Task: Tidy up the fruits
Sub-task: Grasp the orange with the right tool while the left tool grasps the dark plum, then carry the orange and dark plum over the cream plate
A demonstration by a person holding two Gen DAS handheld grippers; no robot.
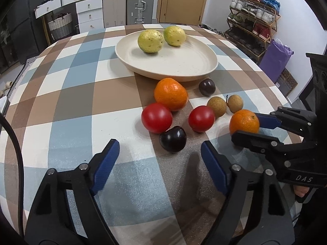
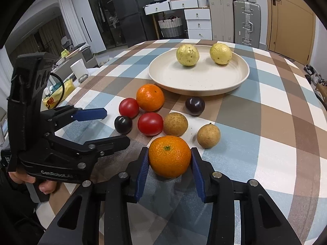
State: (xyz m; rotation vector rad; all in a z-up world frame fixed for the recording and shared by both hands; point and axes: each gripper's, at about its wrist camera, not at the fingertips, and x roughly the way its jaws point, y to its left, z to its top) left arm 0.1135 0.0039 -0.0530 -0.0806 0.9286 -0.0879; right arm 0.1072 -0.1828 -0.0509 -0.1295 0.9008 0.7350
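Note:
A cream plate (image 1: 184, 65) (image 2: 173, 77) holds two yellow-green guavas (image 1: 150, 40) (image 2: 187, 55). In front of it on the checked cloth lie an orange (image 1: 170, 94) (image 2: 150, 97), two red tomatoes (image 1: 156, 117) (image 2: 150, 123), two dark plums (image 1: 173, 139) (image 2: 195, 105) and two brown longans (image 1: 217, 107) (image 2: 175, 124). My right gripper (image 2: 169, 161) (image 1: 245, 122) is shut on a second orange (image 2: 169, 156) (image 1: 244, 122) that rests on the table. My left gripper (image 1: 159, 159) (image 2: 114, 126) is open and empty, just in front of the near plum.
The round table (image 1: 81, 94) drops off at its far and side edges. Behind it stand suitcases (image 1: 140, 2), white drawers (image 1: 90, 14), a door and a shoe rack (image 1: 253, 18). A white container (image 2: 79, 69) sits left of the table.

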